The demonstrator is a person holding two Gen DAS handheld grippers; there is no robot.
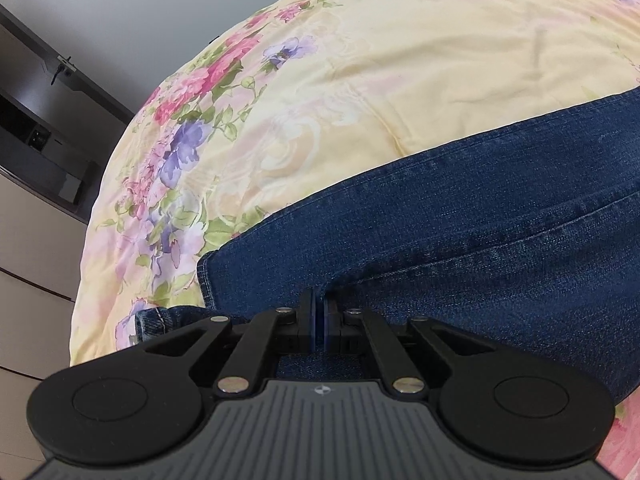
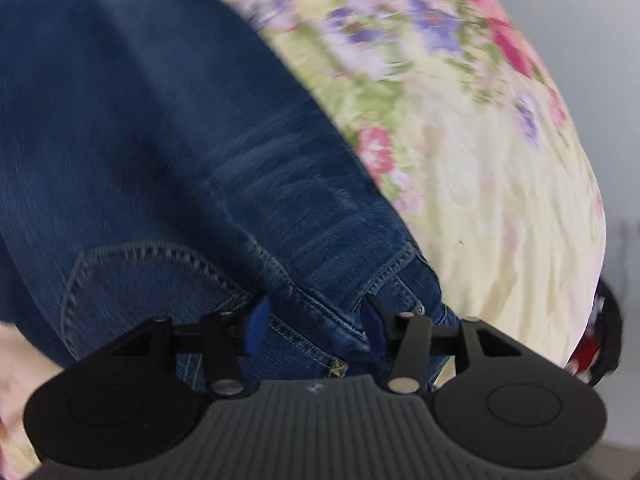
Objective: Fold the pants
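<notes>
Left claw [image 1: 319,312] shut, right claw [image 2: 316,328] seemingly open.

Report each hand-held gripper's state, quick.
Left hand-held gripper: shut, pinching the jeans.
Right hand-held gripper: open, jaws straddling the jeans' waistband, nothing gripped.

the right wrist view is smeared with motion blur, so the flowers on the bedspread [image 2: 460,120] run together. the jeans [image 2: 160,140] run off its top and left edges. in the left wrist view the jeans [image 1: 460,220] leave the right edge, their lower part hidden behind the left gripper [image 1: 319,312].
</notes>
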